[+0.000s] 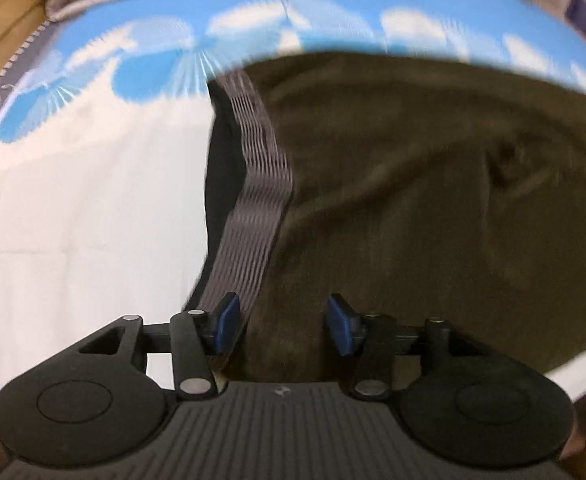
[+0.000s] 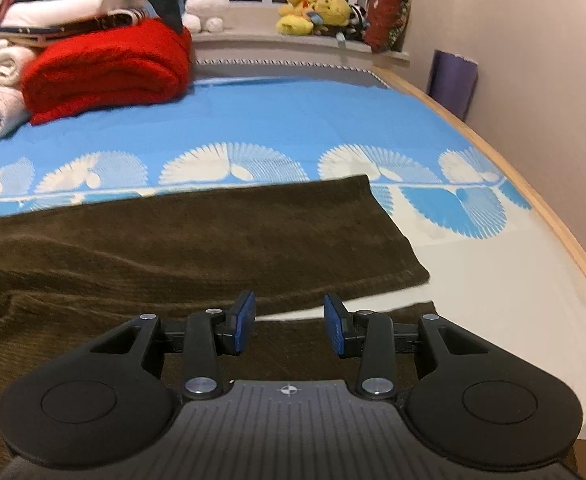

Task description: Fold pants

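Pants (image 2: pixel 197 240) lie flat on my blue-and-white bedspread (image 2: pixel 293 120), waistband (image 1: pixel 261 184) just ahead of my left claw (image 1: pixel 281 324), leg hems just beyond my right claw (image 2: pixel 289 322). Both claws gape, gripping nothing. Bare bedspread lies beyond.

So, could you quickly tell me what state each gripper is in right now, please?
Left gripper: open, holding nothing, over the grey ribbed waistband of the dark brown pants.
Right gripper: open, empty, above a pant leg.

blue-and-white bedspread (image 2: pixel 293 120), folded red blanket (image 2: pixel 105 72), yellow plush toys (image 2: pixel 317 14) on windowsill, purple roll (image 2: pixel 453 80)
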Action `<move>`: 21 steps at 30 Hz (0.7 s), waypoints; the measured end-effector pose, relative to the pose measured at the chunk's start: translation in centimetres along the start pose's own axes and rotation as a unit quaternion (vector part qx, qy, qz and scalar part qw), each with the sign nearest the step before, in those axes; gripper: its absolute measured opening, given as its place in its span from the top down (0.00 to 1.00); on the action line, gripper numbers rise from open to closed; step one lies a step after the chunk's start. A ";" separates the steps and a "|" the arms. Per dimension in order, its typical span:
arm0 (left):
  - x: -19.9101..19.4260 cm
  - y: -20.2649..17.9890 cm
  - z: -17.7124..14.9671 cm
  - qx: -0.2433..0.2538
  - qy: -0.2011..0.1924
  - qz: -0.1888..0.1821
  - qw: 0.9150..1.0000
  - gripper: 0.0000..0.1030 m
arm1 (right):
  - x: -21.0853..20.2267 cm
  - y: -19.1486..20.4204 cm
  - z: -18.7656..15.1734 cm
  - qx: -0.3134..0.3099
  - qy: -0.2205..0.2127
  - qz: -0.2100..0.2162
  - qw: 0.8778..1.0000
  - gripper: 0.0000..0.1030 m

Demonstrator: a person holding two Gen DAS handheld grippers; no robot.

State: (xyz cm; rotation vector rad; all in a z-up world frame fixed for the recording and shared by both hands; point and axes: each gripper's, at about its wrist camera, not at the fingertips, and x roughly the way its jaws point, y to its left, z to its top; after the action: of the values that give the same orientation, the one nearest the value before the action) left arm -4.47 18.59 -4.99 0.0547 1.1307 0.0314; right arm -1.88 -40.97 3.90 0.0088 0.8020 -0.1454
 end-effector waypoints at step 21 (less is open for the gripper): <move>0.6 -7.1 6.6 -0.008 -0.084 0.048 0.995 0.31 | -1.0 6.5 3.6 0.023 -0.065 0.105 0.992 0.20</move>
State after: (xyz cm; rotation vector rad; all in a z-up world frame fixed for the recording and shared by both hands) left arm 1.70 11.31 -3.16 0.0958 0.9581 0.1199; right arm 0.85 -34.60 6.77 0.1267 0.6633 0.0347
